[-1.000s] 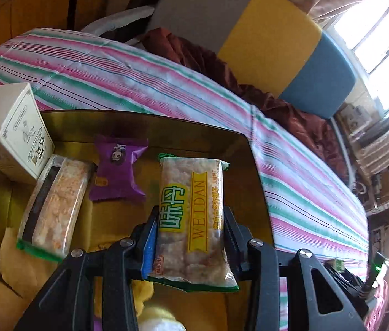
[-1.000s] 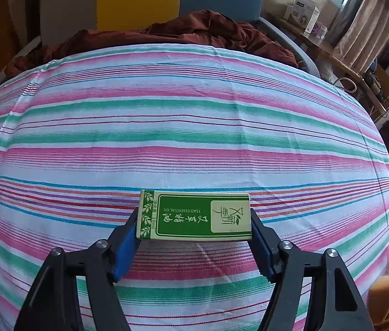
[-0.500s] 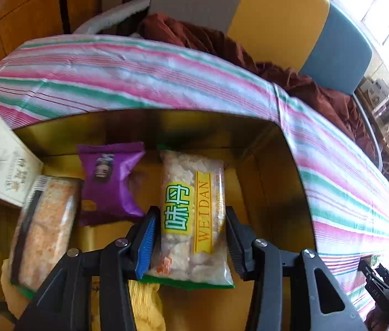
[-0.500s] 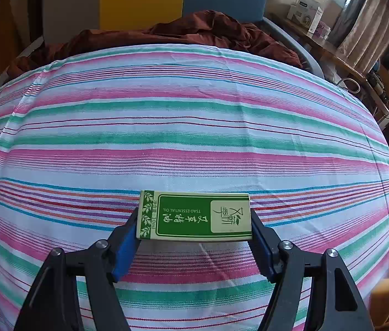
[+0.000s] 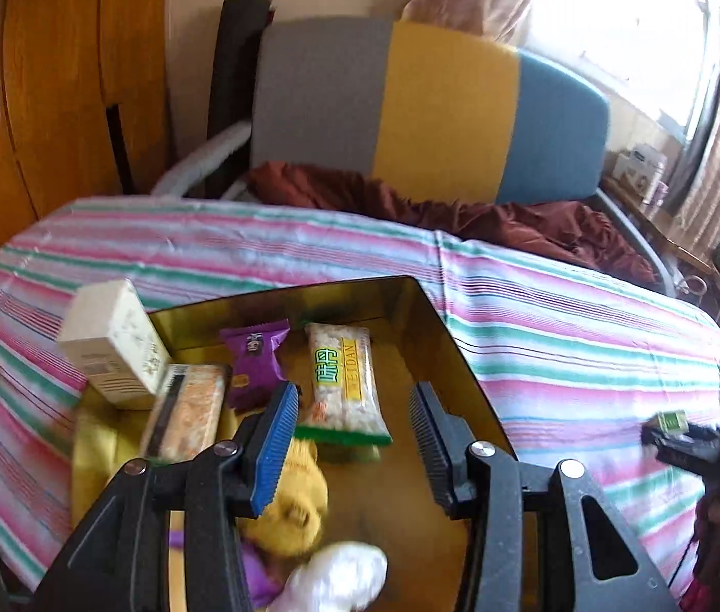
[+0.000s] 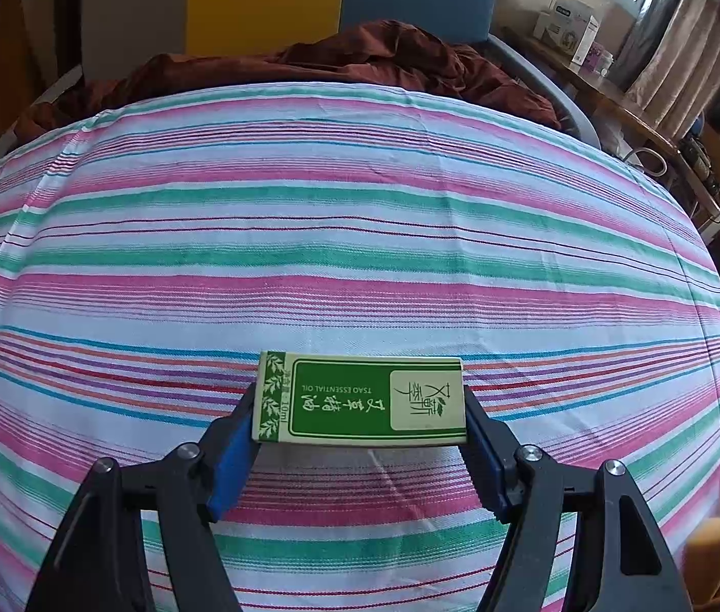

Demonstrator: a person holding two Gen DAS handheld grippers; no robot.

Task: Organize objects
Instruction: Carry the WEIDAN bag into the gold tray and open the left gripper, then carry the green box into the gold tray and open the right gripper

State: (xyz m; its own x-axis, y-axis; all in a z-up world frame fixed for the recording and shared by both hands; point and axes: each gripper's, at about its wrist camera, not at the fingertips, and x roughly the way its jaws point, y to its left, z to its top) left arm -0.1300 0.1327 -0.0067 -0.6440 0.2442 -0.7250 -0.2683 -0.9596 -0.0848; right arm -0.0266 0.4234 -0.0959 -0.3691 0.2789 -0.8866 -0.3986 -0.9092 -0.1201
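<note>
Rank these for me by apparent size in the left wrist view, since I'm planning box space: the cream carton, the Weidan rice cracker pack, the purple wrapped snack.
1. Weidan rice cracker pack and cream carton: look alike, not ranked.
2. Purple wrapped snack: smallest.

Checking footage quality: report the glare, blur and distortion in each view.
Left wrist: window blown out white at upper right, motion blur smears the snack packets in the gold tray, fisheye bends the striped cloth. Right wrist: sharp, evenly lit, green box text legible, stripes bow outward.
</note>
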